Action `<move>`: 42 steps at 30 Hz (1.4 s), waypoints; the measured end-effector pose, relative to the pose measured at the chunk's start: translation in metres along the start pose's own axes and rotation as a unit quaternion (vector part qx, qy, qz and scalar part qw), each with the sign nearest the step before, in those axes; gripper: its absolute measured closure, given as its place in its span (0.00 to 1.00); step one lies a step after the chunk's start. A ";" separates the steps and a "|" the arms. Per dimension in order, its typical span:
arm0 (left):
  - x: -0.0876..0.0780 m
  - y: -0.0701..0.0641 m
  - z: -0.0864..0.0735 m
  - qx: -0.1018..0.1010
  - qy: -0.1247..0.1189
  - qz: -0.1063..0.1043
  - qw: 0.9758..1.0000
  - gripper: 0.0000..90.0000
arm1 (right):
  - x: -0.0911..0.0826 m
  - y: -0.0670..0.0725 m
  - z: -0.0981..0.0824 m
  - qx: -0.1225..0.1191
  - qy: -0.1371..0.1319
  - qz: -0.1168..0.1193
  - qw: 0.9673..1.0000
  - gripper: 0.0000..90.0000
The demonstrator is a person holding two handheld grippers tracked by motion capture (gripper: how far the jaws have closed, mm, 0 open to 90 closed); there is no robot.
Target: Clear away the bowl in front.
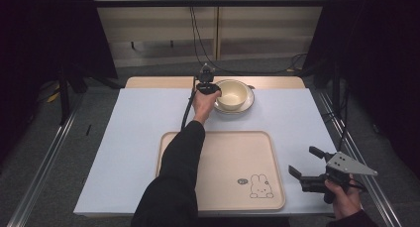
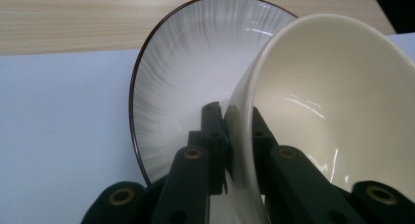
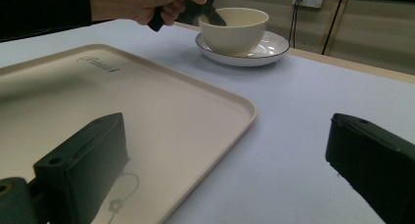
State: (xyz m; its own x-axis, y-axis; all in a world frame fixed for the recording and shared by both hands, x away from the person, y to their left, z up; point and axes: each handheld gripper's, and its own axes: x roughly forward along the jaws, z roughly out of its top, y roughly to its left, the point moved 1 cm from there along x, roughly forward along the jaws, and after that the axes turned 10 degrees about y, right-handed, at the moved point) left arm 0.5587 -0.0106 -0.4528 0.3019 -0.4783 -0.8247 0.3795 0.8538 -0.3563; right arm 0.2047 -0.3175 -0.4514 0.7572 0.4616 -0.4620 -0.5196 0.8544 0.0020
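A cream bowl (image 1: 233, 93) stands on a white plate with a dark rim (image 1: 247, 105) at the far middle of the table. My left gripper (image 1: 216, 91) is shut on the bowl's near-left wall, one jaw inside and one outside. In the left gripper view the bowl (image 2: 337, 101) and the plate (image 2: 191, 82) are seen close up, the left gripper (image 2: 238, 117) pinching the rim. The right gripper view also has the bowl (image 3: 235, 31), the plate (image 3: 266, 50) and the left gripper (image 3: 211, 16). My right gripper (image 1: 303, 161) hangs open at the near right, nothing between its jaws, its own view showing them wide apart (image 3: 222, 172).
A beige tray (image 1: 218, 162) with a rabbit drawing (image 1: 260, 186) lies at the near middle of the pale blue mat (image 1: 133, 133). The tray (image 3: 147, 101) lies under my right gripper's left jaw. A bare wooden table strip (image 1: 158, 82) runs behind the mat. Metal rails (image 1: 44, 157) flank the table.
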 end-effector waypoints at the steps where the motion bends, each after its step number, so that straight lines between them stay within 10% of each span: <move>1: 0.000 0.000 0.000 0.000 0.000 0.000 1.000 0.93 | 0.000 0.000 0.000 0.000 0.000 0.000 1.000 0.02; 25: -0.049 0.009 -0.003 0.010 -0.030 -0.015 0.999 0.93 | 0.000 0.001 -0.001 -0.002 -0.001 -0.004 1.000 0.01; 42: -0.084 0.014 -0.021 0.057 -0.023 -0.028 0.998 0.93 | 0.000 0.001 -0.001 -0.006 0.001 -0.008 1.000 0.01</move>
State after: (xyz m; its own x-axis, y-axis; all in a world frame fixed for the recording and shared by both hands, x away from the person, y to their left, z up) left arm 0.5207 0.0461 -0.3973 0.3169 -0.5350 -0.7832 0.4933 0.7982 -0.3457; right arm 0.2040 -0.3170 -0.4520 0.7649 0.4475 -0.4633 -0.5119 0.8589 -0.0154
